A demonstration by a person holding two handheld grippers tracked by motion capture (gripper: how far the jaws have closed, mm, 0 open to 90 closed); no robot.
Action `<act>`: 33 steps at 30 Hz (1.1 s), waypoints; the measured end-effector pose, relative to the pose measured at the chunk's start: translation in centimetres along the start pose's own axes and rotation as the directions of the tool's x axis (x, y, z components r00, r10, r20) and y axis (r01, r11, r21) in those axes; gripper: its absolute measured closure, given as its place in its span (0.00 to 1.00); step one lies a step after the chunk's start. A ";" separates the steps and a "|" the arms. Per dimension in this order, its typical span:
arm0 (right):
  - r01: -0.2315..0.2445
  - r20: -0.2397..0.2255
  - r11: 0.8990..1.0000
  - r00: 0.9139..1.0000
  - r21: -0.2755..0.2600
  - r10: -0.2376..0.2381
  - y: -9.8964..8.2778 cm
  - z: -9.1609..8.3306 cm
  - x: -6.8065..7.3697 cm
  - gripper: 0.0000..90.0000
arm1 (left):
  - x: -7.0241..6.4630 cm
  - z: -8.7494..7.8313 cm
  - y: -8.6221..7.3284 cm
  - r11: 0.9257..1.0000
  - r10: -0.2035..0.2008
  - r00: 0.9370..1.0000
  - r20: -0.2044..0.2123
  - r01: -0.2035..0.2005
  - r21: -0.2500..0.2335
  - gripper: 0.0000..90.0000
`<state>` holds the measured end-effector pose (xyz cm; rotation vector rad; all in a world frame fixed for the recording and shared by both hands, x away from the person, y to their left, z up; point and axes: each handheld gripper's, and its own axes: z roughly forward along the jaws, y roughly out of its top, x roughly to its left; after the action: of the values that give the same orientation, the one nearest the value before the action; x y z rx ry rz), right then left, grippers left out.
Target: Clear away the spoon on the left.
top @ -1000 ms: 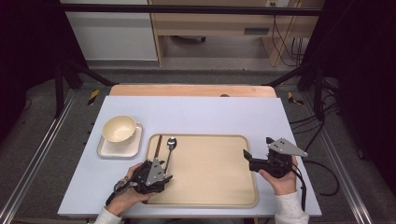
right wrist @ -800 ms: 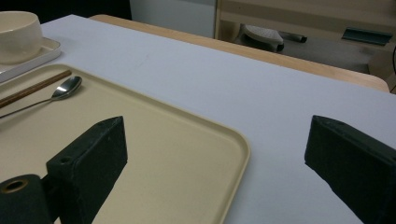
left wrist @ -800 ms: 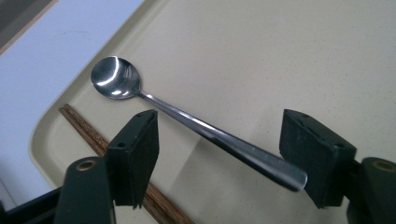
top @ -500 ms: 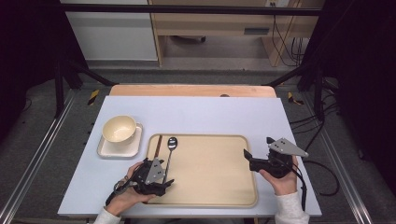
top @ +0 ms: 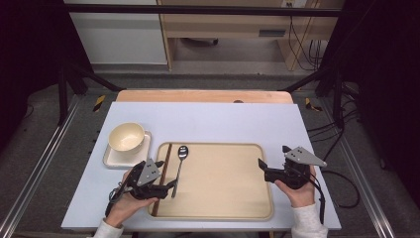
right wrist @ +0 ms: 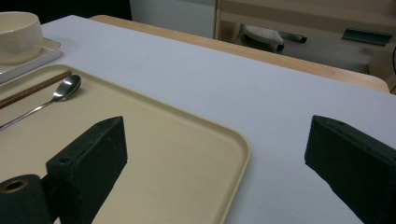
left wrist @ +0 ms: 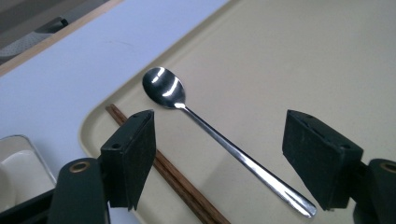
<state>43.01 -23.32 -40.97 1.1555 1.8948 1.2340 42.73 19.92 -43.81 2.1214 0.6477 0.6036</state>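
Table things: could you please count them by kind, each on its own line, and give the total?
Spoon: 1
Chopsticks, lying together beside the spoon: 1 pair
Tray: 1
Bowl: 1
Small white dish under the bowl: 1
Total: 5

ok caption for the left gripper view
Open left gripper poised over a spoon lying beside chopsticks on a beige tray.
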 end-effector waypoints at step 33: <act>-0.012 0.012 1.000 1.000 0.001 0.012 0.0 -0.1 -0.3 0.06 | 7.9 -6.3 -0.6 0.945 -0.282 0.942 -0.184 0.239 -0.223 0.25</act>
<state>43.07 -23.60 -40.92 1.1737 1.8833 1.2299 44.69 28.76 -39.31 1.7619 0.9335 0.7201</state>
